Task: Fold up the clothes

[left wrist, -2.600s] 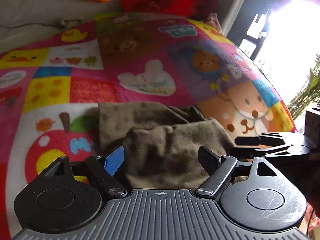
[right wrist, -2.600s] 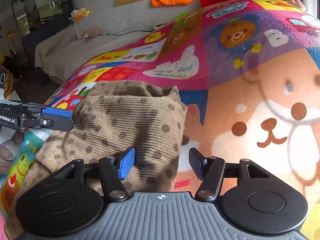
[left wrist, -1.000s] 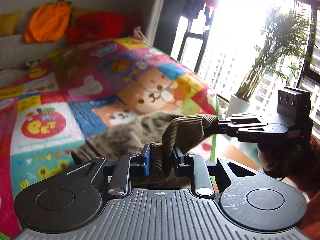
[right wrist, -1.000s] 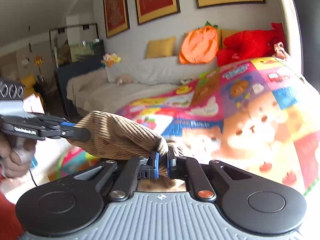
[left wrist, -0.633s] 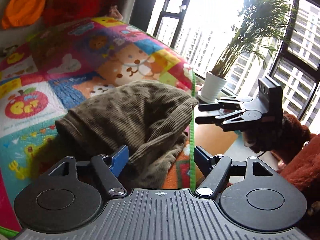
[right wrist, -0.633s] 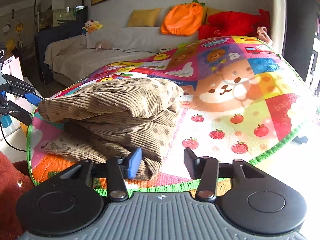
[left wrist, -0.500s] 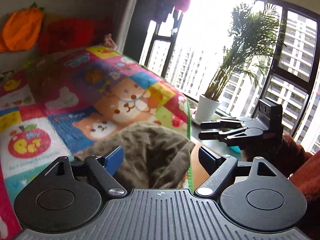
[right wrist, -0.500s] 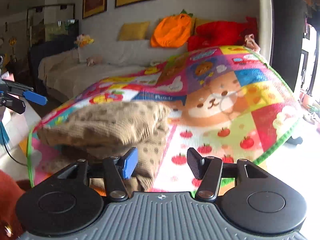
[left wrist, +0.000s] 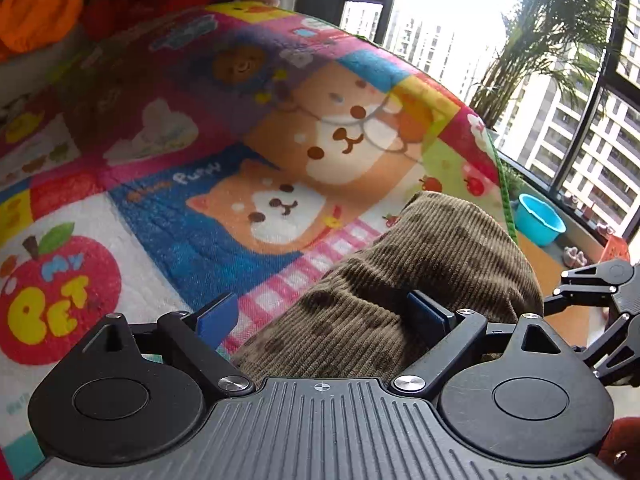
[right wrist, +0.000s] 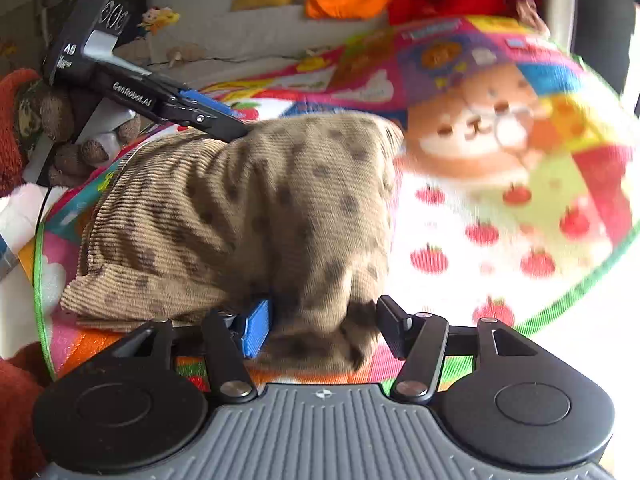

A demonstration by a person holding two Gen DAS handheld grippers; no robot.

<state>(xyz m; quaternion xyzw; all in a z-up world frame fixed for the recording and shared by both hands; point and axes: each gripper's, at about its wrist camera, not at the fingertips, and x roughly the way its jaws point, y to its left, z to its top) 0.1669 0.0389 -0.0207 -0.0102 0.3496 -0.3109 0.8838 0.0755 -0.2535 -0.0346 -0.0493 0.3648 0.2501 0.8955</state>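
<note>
Brown corduroy garment (right wrist: 256, 216) lay bunched at play mat (left wrist: 248, 184) near edge, btwn both sets of wide-open fingers; right gripper (right wrist: 320, 330) straddled its near corner, left gripper (left wrist: 324, 316) its opp end

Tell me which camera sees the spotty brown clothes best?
The right wrist view: nearly the whole brown spotted garment shows, folded into a bundle on the play mat. The left wrist view shows only one dim corner between its open fingers.

play mat (right wrist: 500, 208) motion-blurred, garment's (left wrist: 420, 280) near edge hidden
</note>
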